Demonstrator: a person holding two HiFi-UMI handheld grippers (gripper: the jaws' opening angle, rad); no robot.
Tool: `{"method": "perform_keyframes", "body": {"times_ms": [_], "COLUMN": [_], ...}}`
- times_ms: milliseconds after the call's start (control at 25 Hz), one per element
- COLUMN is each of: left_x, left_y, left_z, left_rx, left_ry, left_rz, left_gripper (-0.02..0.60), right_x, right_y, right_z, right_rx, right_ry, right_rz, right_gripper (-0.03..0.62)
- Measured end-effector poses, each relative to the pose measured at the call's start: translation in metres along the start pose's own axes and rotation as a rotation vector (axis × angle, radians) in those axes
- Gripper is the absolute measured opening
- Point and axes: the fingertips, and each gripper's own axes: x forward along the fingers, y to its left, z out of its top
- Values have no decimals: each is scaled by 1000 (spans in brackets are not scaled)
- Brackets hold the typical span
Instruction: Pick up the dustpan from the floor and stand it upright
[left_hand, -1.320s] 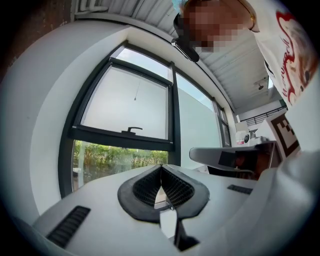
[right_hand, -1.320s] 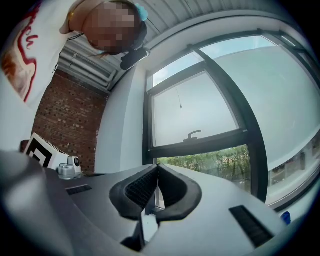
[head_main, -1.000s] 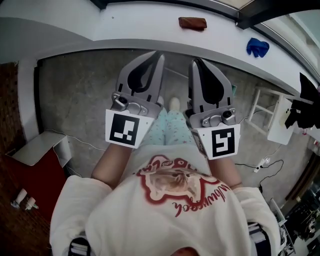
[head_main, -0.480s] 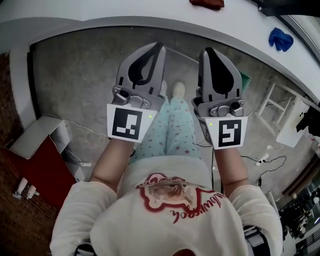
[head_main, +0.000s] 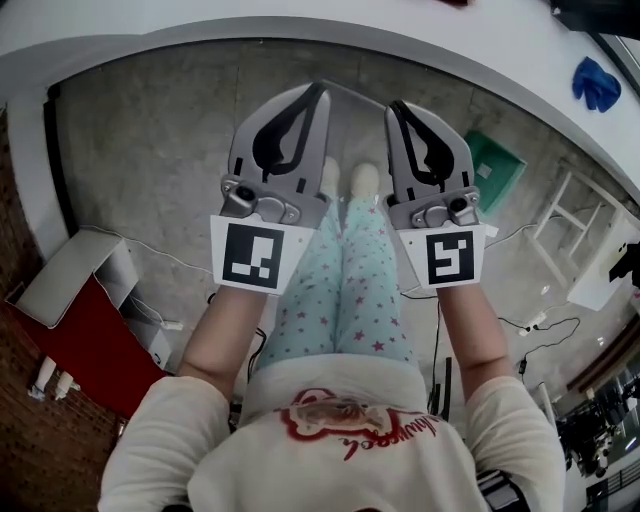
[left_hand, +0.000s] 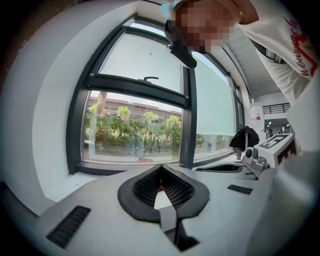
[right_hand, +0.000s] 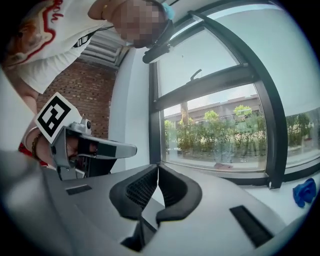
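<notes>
Grippers: you are holding two, grey plastic; left gripper (head_main: 322, 90) and right gripper (head_main: 392, 105) are both pressing their jaws together, empty.
Dustpan (head_main: 495, 165): one, flat, green, lying on the rough concrete floor (head_main: 150, 150).

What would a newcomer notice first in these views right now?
The left gripper and right gripper fill the head view's middle, both shut and empty, side by side above the person's star-patterned trousers. On the grey floor to the right lies what looks like the green dustpan. A blue cloth sits on the white ledge.
</notes>
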Motion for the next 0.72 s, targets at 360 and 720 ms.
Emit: {"method": "perform_keyframes", "body": {"times_ms": [360, 720], "left_x": [16, 8], "left_y": [12, 31], "left_z": [-71, -107], "left_rx": [-12, -78], "left_ry": [35, 30], "left_rz": [-9, 17], "left_gripper": [20, 20], "right_x": [15, 35], "right_y": [-4, 10], "right_z": [-125, -298], "right_rx": [-3, -178], "right_ry": [80, 417], "right_rz": [78, 240], "right_gripper": [25, 107]}}
